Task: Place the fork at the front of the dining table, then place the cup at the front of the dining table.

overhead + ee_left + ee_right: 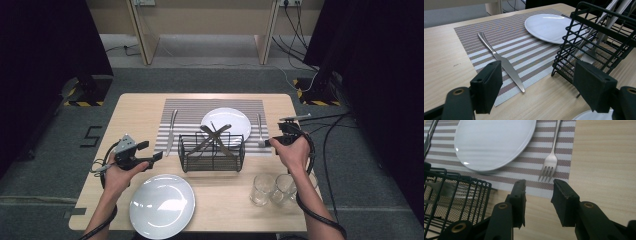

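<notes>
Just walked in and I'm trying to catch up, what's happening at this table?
A person is laying a place setting with a gripper in each hand. A knife, a plate and a fork already lie on the striped placemat, behind a wire basket of cutlery. The right gripper hangs open and empty just short of the fork's tines. The left gripper is open and empty near the knife.
</notes>
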Motion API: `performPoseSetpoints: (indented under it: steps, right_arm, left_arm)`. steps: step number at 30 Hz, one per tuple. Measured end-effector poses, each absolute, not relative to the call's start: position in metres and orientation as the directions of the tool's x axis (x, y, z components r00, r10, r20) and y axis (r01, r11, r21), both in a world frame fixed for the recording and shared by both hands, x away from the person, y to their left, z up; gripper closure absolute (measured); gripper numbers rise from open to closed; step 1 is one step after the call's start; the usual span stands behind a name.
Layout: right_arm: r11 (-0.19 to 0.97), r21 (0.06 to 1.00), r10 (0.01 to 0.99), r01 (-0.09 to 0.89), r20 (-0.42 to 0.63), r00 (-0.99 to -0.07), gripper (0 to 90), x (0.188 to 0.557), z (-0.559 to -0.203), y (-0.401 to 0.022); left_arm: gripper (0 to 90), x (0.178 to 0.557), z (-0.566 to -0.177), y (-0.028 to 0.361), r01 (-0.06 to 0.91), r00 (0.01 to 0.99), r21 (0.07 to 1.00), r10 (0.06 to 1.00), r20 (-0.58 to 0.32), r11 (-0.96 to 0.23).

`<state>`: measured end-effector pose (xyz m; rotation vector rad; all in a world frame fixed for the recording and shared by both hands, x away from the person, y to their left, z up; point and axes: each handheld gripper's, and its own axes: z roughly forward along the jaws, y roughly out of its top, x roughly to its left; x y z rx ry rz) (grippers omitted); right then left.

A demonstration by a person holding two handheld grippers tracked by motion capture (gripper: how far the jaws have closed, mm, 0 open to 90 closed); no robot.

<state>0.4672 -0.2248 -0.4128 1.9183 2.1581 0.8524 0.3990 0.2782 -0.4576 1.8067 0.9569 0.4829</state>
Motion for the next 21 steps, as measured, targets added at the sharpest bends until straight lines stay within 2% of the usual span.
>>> performPoseSetpoints:
  steps: [21]
  right_arm:
    - [0.089,0.487,0.932,0.869,0.266,-0.244,62.6,0.445,-0.405,-0.222]
  left_arm:
    - [23.4,0.4,-0.458,0.281,0.398,0.597,0.898,0.796,-0.1,-0.185]
